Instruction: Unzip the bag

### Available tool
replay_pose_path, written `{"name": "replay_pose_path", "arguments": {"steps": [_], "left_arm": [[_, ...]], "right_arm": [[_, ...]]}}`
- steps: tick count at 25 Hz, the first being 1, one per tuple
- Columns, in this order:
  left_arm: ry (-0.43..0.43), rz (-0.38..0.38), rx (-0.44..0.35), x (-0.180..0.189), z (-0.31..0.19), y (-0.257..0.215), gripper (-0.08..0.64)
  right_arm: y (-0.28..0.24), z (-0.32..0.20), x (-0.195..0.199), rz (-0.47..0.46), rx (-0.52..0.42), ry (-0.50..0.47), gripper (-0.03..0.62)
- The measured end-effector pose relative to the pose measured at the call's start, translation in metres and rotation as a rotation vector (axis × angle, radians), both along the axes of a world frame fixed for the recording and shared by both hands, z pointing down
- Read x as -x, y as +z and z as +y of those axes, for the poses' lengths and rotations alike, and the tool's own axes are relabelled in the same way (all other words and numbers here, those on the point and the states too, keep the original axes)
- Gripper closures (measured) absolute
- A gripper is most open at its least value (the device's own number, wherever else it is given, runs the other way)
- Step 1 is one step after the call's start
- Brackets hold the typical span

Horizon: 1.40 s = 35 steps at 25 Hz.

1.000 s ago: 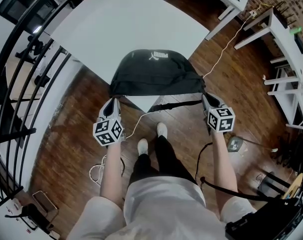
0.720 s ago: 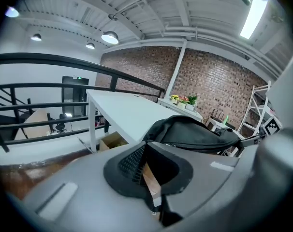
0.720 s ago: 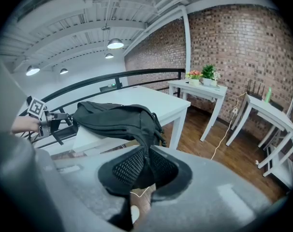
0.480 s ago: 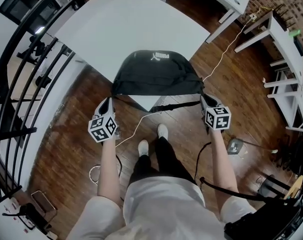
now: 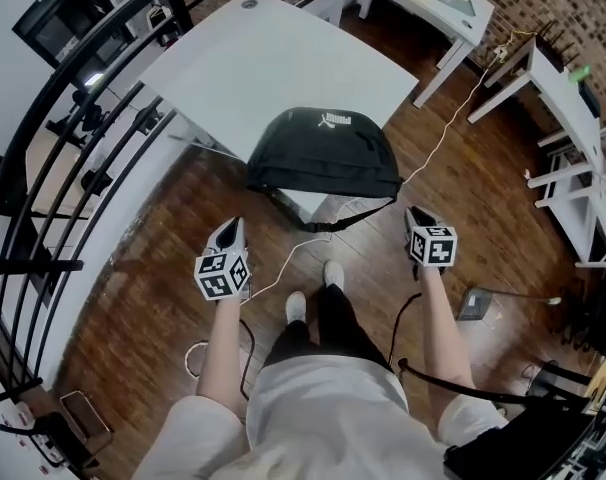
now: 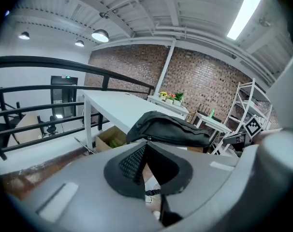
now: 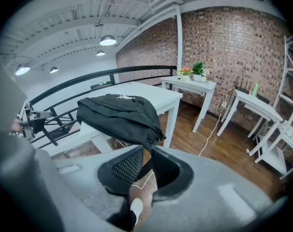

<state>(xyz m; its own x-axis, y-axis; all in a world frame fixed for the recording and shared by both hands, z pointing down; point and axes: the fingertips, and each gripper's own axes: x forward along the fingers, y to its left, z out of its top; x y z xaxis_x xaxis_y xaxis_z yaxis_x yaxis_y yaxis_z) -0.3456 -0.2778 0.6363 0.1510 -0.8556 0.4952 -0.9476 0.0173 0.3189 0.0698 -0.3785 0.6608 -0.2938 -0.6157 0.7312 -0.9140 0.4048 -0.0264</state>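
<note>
Bag [image 5: 328, 153], soft black fabric (domed), left gripper [image 5: 233, 226] fingers together, right gripper [image 5: 415, 213] fingers opening, both empty

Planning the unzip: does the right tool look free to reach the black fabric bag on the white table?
Probably yes: the right tool hangs just short of the black fabric bag, off its right end, with nothing in between. Its jaws are opening, empty.

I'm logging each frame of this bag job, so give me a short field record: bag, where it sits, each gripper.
bag: black fabric waist bag, on the near corner of the white table
zip: no opening visible
left gripper: shut, nothing between the jaws, apart from the bag
right gripper: jaws opening, nothing pressed between them, apart from the bag
contact: neither gripper touches the bag
</note>
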Motion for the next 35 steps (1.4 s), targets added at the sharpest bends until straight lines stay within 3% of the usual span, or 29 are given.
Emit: {"name": "replay_pose_path", "arguments": {"steps": [6,12,19,23,28,31,35], "left_arm": [[0.033,-0.011,-0.086,-0.017,0.054,-0.040,0.543],[0.068,-0.094,-0.216,-0.055,0.112,-0.099,0.543],[0.088,-0.122,-0.376,-0.145,0.199,-0.167,0.543],[0.097,-0.156,-0.446,-0.223,0.273,-0.204,0.543],[0.191,-0.253,-0.497,-0.310,0.346,-0.249,0.543],[0.223,-0.268,-0.527,-0.335,0.379,-0.275,0.543],[0.235,-0.284,-0.581,-0.339,0.396,-0.303,0.543]], "right_arm": [[-0.049,0.073,0.009,-0.072,-0.108,0.037,0.549],[-0.111,0.161,0.030,-0.182,-0.250,-0.015,0.583],[-0.173,0.275,0.021,-0.347,-0.395,-0.112,0.600],[-0.202,0.355,-0.010,-0.397,-0.454,-0.190,0.600],[-0.244,0.428,-0.052,-0.459,-0.498,-0.183,0.601],[-0.278,0.460,-0.063,-0.460,-0.561,-0.182,0.600],[-0.311,0.471,-0.077,-0.414,-0.653,-0.123,0.600]]}}
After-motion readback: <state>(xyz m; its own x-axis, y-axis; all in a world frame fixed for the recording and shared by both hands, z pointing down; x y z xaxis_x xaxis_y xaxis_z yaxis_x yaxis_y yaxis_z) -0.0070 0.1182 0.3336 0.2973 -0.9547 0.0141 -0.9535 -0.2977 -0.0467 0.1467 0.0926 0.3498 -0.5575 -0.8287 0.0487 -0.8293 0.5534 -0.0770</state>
